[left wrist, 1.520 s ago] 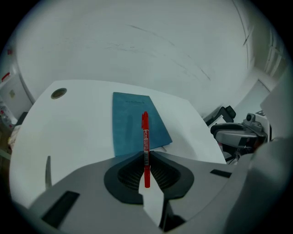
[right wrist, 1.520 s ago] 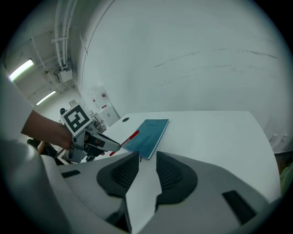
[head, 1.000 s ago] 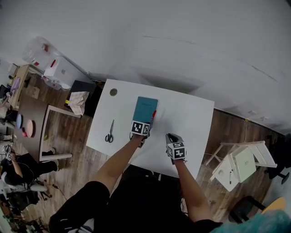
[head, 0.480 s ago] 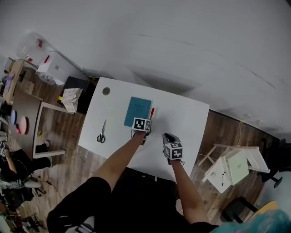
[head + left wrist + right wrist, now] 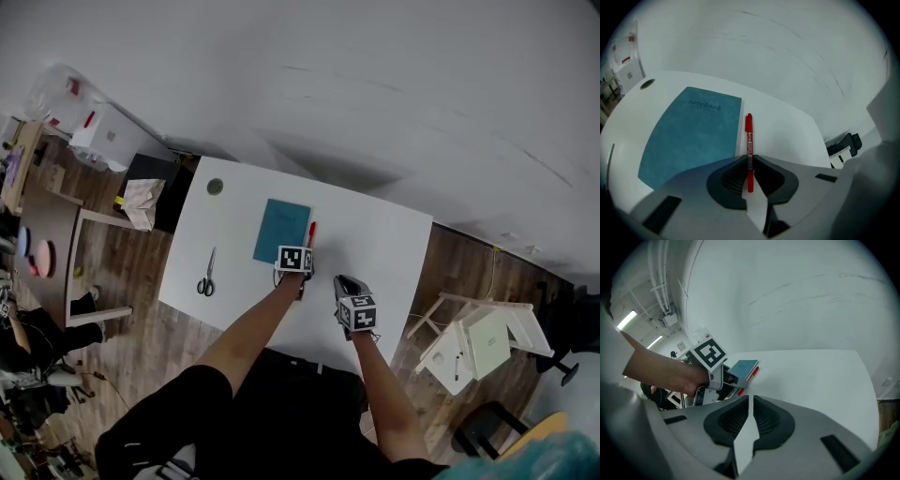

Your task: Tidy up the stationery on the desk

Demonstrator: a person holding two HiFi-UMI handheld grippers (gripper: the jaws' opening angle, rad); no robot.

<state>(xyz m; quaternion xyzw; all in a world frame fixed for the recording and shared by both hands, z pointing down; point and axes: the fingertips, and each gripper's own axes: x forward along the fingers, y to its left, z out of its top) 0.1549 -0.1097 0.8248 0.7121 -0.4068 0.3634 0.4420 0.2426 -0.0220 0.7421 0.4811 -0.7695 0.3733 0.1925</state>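
Observation:
A red pen (image 5: 749, 136) lies alongside the right edge of a teal notebook (image 5: 691, 136) on the white desk (image 5: 375, 244). My left gripper (image 5: 749, 158) is shut on the pen's near half, and the capped end points away toward the wall. From the head view, the left gripper (image 5: 293, 262) sits at the notebook's (image 5: 281, 231) near right corner, with the pen (image 5: 310, 231) sticking out beyond it. My right gripper (image 5: 354, 305) hovers over the desk's near side, jaws shut with nothing between them. Its own view shows the left gripper (image 5: 710, 359), notebook (image 5: 743, 366) and pen (image 5: 753, 371).
Black-handled scissors (image 5: 206, 274) lie on the desk's left part. A round cable hole (image 5: 215, 186) marks the far left corner. A white wall rises just behind the desk. White wooden furniture (image 5: 473, 337) stands on the floor to the right, a black box (image 5: 150, 173) to the left.
The left gripper has shifted a little to the right relative to the notebook, in line with the pen. The head camera moved slightly. The right gripper holds about the same place.

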